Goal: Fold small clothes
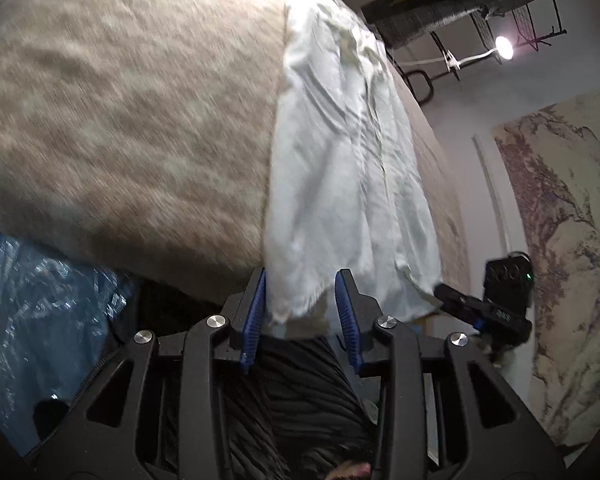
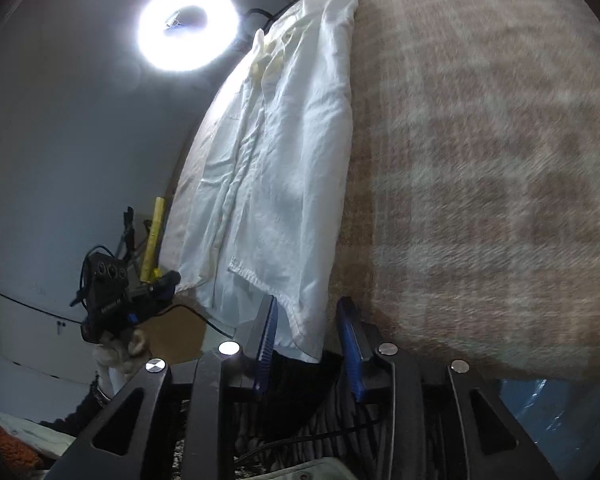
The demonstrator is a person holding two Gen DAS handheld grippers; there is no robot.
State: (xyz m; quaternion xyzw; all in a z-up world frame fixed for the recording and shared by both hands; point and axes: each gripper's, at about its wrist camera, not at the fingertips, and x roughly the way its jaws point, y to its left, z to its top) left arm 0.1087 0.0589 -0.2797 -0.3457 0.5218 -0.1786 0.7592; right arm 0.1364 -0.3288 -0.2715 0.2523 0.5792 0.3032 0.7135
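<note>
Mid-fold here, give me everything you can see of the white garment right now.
The white garment is thin, wrinkled woven cloth, cream to pale white, lying stretched lengthwise on the beige plaid blanket. A seam or placket runs down its length, with bunched folds at the far end. Its stitched near hem hangs over the surface's edge. The left gripper and right gripper each straddle a hem corner with blue pads apart, not clamped. Whether the pads touch the cloth is unclear.

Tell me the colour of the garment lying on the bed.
White, slightly off-white at the collar. The garment shows best in the right wrist view, on the beige plaid blanket.
</note>
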